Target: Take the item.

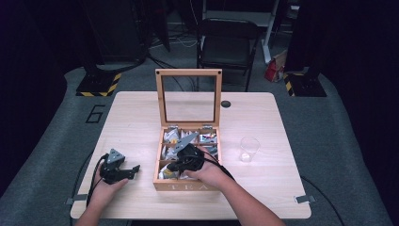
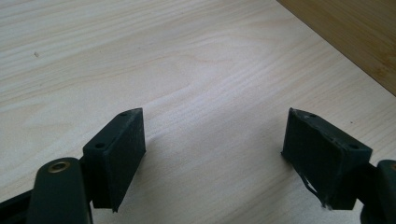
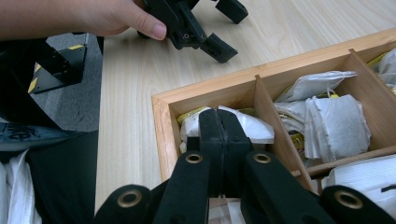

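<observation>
The right claw (image 3: 218, 123) is pressed together over a tea bag (image 3: 247, 127) in the box (image 1: 162, 136), nothing lifted out yet, while the left claw (image 2: 212, 140) rests spread on the tabletop (image 2: 140, 56).

Bare table (image 1: 136, 117) left of tea box (image 1: 188, 185), upright lid (image 1: 188, 97) behind.

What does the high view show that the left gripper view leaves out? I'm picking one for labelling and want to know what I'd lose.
High view alone: the wooden tea box with its glass lid up, tea bags in its compartments, the right gripper over the box's near left compartment, a clear plastic cup and a chair.
Left gripper view alone: the left gripper close up, jaws wide apart with nothing between them.
Both: the pale wooden table and that gripper.
</observation>
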{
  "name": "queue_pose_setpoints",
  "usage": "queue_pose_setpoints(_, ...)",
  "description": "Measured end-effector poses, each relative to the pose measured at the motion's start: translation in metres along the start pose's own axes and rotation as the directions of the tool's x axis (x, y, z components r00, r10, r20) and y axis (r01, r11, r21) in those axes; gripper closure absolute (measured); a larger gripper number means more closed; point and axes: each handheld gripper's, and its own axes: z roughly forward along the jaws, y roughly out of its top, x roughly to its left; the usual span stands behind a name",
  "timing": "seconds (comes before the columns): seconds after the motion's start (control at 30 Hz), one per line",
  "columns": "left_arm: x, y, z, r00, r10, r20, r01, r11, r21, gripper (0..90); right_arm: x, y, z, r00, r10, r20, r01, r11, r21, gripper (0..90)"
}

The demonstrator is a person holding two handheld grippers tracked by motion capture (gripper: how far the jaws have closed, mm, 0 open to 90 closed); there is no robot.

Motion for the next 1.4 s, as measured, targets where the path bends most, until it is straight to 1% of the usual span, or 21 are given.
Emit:
queue_pose_setpoints(0.07,0.000,0.000,0.000,1.0000,0.002,0.000,-0.002,1.0000,0.001,20.7,0.002,0.004,-0.006,1.0000,0.005,0.005,-0.005,1.000,-0.016,90.0)
queue_pose_setpoints(0.1,0.000,0.000,0.000,1.0000,0.000,0.002,0.000,1.0000,0.001,20.7,0.001,0.005,-0.008,1.0000,-0.002,0.006,0.002,1.000,-0.020,90.0)
queue_pose_setpoints(0.13,0.000,0.000,0.000,1.0000,0.000,0.002,0.000,1.0000,0.001,20.7,0.001,0.005,-0.008,1.0000,-0.002,0.006,0.002,1.000,-0.020,90.0)
queue_pose_setpoints(0.17,0.000,0.000,0.000,1.0000,0.002,-0.001,-0.002,1.0000,0.001,20.7,0.003,0.007,-0.013,0.9999,0.004,0.013,-0.004,1.000,-0.023,90.0)
queue_pose_setpoints(0.33,0.000,0.000,0.000,1.0000,-0.002,0.002,0.002,1.0000,0.001,20.7,0.004,0.013,-0.020,0.9996,-0.001,0.029,0.002,0.999,-0.034,90.0)
queue_pose_setpoints(0.37,0.000,0.000,0.000,1.0000,-0.007,0.004,0.007,1.0000,0.000,20.7,0.005,0.017,-0.026,0.9995,0.004,0.030,-0.002,0.999,-0.052,90.0)
queue_pose_setpoints(0.43,0.000,0.000,0.001,0.9999,-0.011,0.004,0.011,0.9999,-0.001,20.7,0.005,0.019,-0.028,0.9993,-0.001,0.038,0.003,0.998,-0.057,90.0)
queue_pose_setpoints(0.6,0.000,0.000,0.001,0.9999,-0.011,0.004,0.011,0.9999,-0.001,20.8,0.007,0.020,-0.028,0.9989,-0.002,0.046,0.004,0.999,-0.051,90.0)
queue_pose_setpoints(0.77,0.000,0.000,0.000,0.9999,-0.010,0.004,0.010,0.9999,-0.001,20.7,0.007,0.021,-0.031,0.9985,0.003,0.054,0.000,0.998,-0.059,90.0)
queue_pose_setpoints(0.87,0.000,0.000,0.001,0.9999,-0.010,0.004,0.010,0.9999,-0.001,20.7,0.007,0.022,-0.035,0.9980,-0.008,0.062,0.012,0.998,-0.065,90.0)
queue_pose_setpoints(1.03,0.000,0.000,0.001,0.9999,-0.010,0.004,0.010,0.9999,-0.001,20.7,0.008,0.024,-0.046,0.9962,-0.001,0.087,0.008,0.997,-0.074,90.0)
queue_pose_setpoints(1.13,0.000,0.000,0.001,0.9999,-0.011,0.004,0.011,0.9999,-0.001,20.7,0.007,0.023,-0.049,0.9957,0.001,0.092,0.006,0.997,-0.075,90.0)
queue_pose_setpoints(1.17,0.000,0.000,0.001,0.9999,-0.010,0.004,0.010,0.9999,-0.001,20.7,0.006,0.022,-0.054,0.9949,-0.001,0.101,0.009,0.997,-0.076,90.0)
queue_pose_setpoints(1.3,0.000,0.000,0.001,0.9999,-0.012,0.003,0.012,0.9999,-0.001,20.6,0.004,0.019,-0.064,0.9931,0.021,0.116,-0.011,0.996,-0.086,90.0)
queue_pose_setpoints(1.37,0.000,0.000,0.001,0.9999,-0.013,0.000,0.013,0.9999,-0.008,20.6,0.003,0.019,-0.067,0.9927,0.019,0.119,-0.009,0.996,-0.088,90.0)
queue_pose_setpoints(1.4,0.000,0.000,0.001,0.9999,-0.013,-0.001,0.013,0.9999,-0.008,20.6,0.002,0.017,-0.072,0.9909,0.031,0.131,-0.019,0.995,-0.094,90.0)
